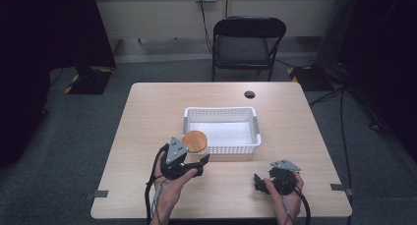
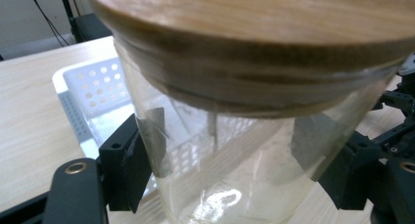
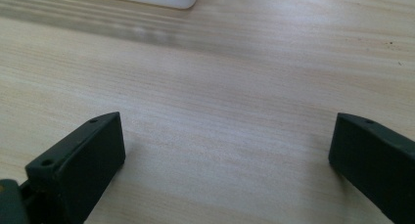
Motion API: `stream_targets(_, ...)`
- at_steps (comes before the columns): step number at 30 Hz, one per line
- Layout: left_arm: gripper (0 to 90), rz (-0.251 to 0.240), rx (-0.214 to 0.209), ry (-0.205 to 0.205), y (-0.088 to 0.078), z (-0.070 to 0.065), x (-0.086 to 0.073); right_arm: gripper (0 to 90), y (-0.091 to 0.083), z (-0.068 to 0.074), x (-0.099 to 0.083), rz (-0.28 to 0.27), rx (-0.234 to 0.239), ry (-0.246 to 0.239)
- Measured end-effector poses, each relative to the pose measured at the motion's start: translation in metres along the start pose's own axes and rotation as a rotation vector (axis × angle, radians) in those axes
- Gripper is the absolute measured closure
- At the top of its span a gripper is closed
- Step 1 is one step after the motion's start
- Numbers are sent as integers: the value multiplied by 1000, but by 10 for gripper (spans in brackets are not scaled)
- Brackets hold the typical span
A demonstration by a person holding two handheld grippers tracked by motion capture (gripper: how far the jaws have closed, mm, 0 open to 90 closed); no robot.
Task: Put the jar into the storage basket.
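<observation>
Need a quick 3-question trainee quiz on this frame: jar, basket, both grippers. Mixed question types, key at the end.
1. True or false: the left gripper is shut on the glass jar.
2. Multiple choice: the jar's lid is made of A) wood B) blue plastic C) metal.
3. Short answer: what is between the jaws of the right gripper, and how do they stand?

Key
1. True: both pads press the jar's clear wall in the left gripper view.
2. A: a round wooden lid, seen beside the near left corner of the white basket in the high view.
3. Nothing but bare table; the jaws stand wide open.
</observation>
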State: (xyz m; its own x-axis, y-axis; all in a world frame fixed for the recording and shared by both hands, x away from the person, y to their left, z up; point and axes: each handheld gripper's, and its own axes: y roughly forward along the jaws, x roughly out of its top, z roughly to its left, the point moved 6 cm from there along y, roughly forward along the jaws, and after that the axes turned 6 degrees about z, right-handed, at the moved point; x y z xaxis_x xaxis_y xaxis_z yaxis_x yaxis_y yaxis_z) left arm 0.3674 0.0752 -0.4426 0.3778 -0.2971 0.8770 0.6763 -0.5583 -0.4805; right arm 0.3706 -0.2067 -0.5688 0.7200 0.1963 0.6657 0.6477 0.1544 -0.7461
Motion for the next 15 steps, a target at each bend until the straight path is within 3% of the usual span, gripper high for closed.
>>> stream_targets(15, 253, -12, 18, 32, 8, 11, 37, 0, 0, 0, 0, 0, 0, 0)
